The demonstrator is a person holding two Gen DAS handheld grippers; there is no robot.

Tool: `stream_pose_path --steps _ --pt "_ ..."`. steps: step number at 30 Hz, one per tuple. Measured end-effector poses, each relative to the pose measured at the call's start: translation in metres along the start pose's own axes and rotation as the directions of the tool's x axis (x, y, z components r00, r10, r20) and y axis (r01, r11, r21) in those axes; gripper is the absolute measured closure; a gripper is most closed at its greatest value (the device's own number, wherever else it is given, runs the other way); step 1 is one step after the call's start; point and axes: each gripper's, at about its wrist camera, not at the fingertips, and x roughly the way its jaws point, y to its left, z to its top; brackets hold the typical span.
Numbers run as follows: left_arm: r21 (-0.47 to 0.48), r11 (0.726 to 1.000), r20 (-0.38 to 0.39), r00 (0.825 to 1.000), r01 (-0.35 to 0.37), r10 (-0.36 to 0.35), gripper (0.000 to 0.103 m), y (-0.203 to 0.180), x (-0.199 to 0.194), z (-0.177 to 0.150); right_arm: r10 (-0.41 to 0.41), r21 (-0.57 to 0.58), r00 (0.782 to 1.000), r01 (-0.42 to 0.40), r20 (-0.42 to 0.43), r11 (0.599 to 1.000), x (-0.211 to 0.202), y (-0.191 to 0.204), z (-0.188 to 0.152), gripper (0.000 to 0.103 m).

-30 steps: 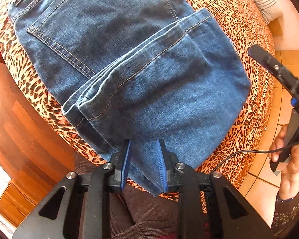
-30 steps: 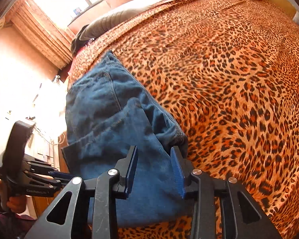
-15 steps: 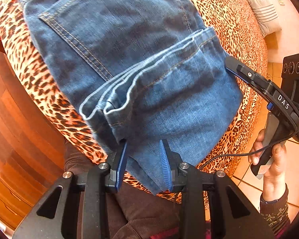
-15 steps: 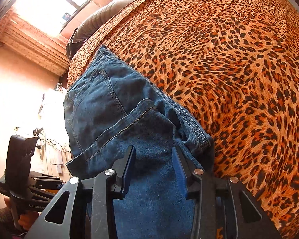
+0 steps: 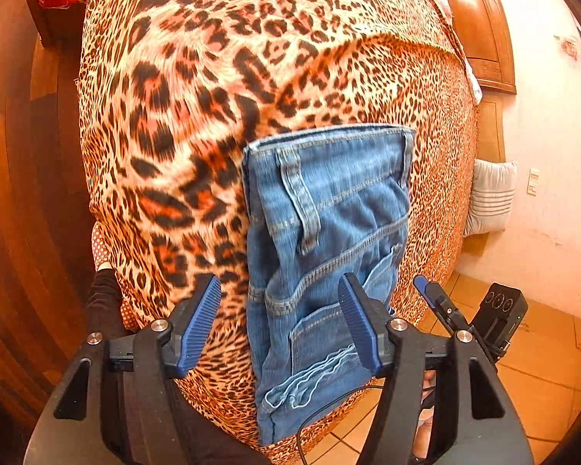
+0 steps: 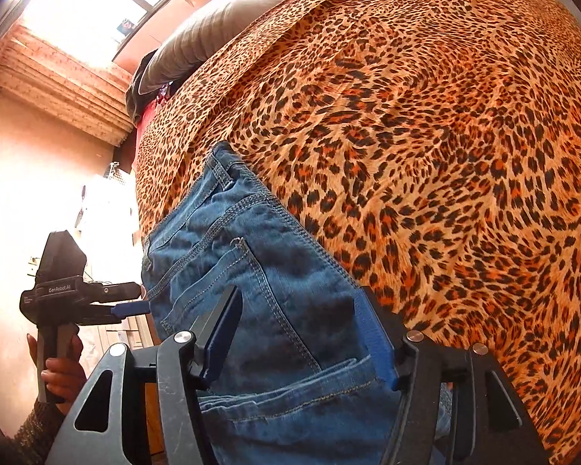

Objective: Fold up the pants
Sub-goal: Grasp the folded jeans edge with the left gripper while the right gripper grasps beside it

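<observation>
The jeans [image 5: 325,255] lie folded into a compact stack at the near edge of the bed [image 5: 197,89], just ahead of both tools. Denim is heavy, limp and grippy; the thick seamed edges and waistband should give the surest hold. The left tool [image 5: 281,325] and the right tool [image 6: 302,333] are opening, straddling cloth without pinching it.

Your left gripper [image 5: 281,327] and right gripper [image 6: 302,343] have black frames, silver screws and ribbed blue fingers [image 5: 199,323]. One handle reads "GenRobot.AI". A black cable [image 5: 329,403] trails below. Your sleeve [image 6: 35,430] is dark, patterned knit.
</observation>
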Motion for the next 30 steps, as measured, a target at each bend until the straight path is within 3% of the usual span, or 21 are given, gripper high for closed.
stream_pose_path --steps 8,15,21,22,23,24,25,26,27,30 --pt "-0.013 0.998 -0.062 0.996 0.065 -0.066 0.041 -0.003 0.013 0.026 0.004 -0.021 0.996 -0.006 -0.086 1.000 0.057 0.026 0.063 0.039" --pt "-0.019 0.992 -0.072 0.989 0.124 -0.125 0.038 -0.007 0.023 0.036 0.016 -0.101 0.986 -0.033 -0.163 0.994 0.103 0.044 0.091 0.039" --pt "-0.051 0.983 -0.072 0.981 0.178 -0.181 0.036 -0.011 0.031 0.053 0.045 -0.230 0.985 -0.084 -0.169 0.970 0.122 0.078 0.110 0.032" --pt "-0.050 0.983 -0.073 0.981 0.177 -0.180 0.036 -0.014 0.033 0.055 0.021 -0.282 0.983 -0.072 -0.181 0.957 0.125 0.086 0.109 0.037" --pt "-0.043 0.984 -0.072 0.982 0.170 -0.173 0.036 -0.016 0.034 0.056 -0.033 -0.340 0.982 -0.032 -0.184 0.940 0.129 0.095 0.108 0.052" --pt "-0.032 0.987 -0.062 0.985 0.159 -0.160 0.038 -0.019 0.034 0.057 -0.090 -0.386 0.978 0.011 -0.187 0.922 0.133 0.102 0.110 0.056" --pt "-0.014 0.991 -0.044 0.990 0.132 -0.133 0.048 -0.023 0.033 0.055 -0.114 -0.412 0.975 0.027 -0.189 0.911 0.132 0.107 0.109 0.061" --pt "0.018 0.996 -0.022 0.996 0.085 -0.084 0.070 -0.027 0.032 0.052 -0.120 -0.425 0.973 0.025 -0.199 0.905 0.131 0.110 0.109 0.075" --pt "0.050 0.998 -0.006 0.999 0.035 -0.035 0.079 -0.031 0.032 0.049 -0.127 -0.438 0.972 0.029 -0.196 0.899 0.129 0.113 0.108 0.080" --pt "0.081 0.997 0.035 0.999 0.020 -0.023 0.086 -0.037 0.023 0.040 -0.094 -0.442 0.982 0.011 -0.166 0.897 0.109 0.117 0.103 0.082"
